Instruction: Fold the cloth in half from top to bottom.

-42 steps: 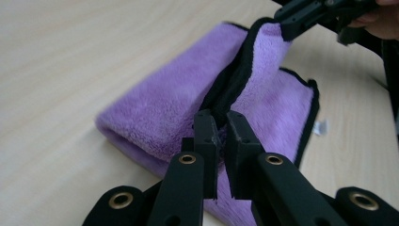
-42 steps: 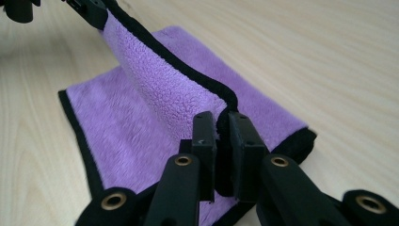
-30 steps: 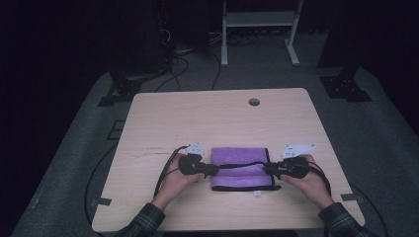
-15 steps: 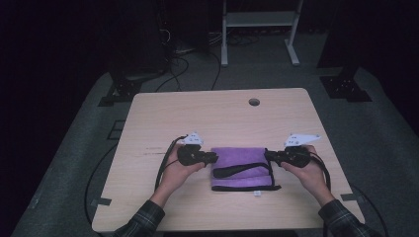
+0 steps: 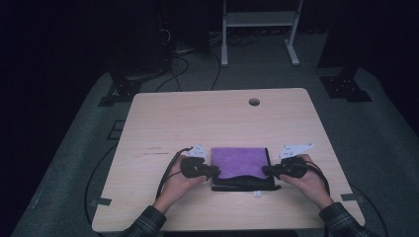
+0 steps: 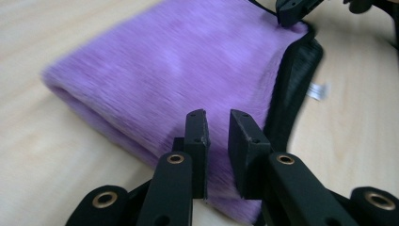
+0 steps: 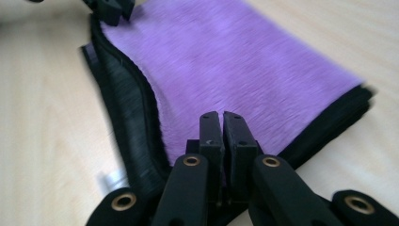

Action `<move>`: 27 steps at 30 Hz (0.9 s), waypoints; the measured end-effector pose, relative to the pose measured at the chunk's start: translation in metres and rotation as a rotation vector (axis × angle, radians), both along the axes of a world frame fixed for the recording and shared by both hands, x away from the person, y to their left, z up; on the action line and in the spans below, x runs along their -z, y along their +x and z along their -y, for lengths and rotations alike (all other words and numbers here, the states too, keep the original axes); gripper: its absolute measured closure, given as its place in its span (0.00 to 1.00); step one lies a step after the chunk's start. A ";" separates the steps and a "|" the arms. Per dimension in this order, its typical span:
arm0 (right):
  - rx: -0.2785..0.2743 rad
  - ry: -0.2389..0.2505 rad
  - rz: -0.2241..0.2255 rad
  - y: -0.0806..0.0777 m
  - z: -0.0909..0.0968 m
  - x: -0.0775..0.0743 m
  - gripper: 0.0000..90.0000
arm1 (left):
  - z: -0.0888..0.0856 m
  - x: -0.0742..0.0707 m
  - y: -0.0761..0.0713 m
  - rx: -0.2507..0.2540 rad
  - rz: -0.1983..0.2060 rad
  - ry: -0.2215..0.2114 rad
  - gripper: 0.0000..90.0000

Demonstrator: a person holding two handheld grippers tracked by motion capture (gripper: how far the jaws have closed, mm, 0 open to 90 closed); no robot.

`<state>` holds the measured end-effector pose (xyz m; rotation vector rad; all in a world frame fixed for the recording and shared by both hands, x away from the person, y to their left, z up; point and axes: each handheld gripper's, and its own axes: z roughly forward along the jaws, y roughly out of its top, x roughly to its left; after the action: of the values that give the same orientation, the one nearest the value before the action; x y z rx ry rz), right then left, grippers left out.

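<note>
Gripping the folded purple fleece cloth with black edging (image 5: 240, 163) on the light wooden counter (image 5: 217, 118), your left tongs (image 6: 217, 141) and right tongs (image 7: 221, 134) pinch its opposite sides.

Table mostly open; the only clutter sits at the near edge.

Folded purple cloth (image 5: 240, 162) lies flat near the front edge of the table (image 5: 217, 118), with the left gripper (image 5: 213, 172) at its left end and the right gripper (image 5: 267, 171) at its right end, so the near middle is taken. Cables loop off the near left and near right. Far half bare but for a small round hole (image 5: 254, 102); wide lanes left and right of the cloth.
</note>
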<state>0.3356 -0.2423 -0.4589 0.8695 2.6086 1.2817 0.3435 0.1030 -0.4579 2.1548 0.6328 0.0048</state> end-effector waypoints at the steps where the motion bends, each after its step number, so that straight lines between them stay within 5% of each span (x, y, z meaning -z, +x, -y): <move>1: -0.008 -0.003 -0.005 -0.004 0.000 0.001 0.96 | 0.000 0.002 -0.005 0.011 -0.003 0.010 0.86; 10: -0.058 -0.112 0.038 -0.026 -0.007 0.008 0.97 | -0.002 0.009 -0.015 0.026 -0.003 0.047 0.85; 14: -0.046 -0.097 0.060 -0.026 -0.003 0.005 0.85 | -0.003 0.004 -0.017 0.023 0.008 0.042 0.76; 22: 0.110 -0.042 0.117 -0.017 0.018 0.002 0.44 | -0.027 -0.006 -0.018 -0.091 0.101 0.040 0.39; 27: 0.205 -0.043 0.135 -0.013 0.029 0.001 0.33 | -0.049 -0.009 -0.018 -0.167 0.132 0.046 0.28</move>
<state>0.3228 -0.2709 -0.4600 0.9775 2.3649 1.1828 0.3260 0.1520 -0.4484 2.1190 0.7392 0.2515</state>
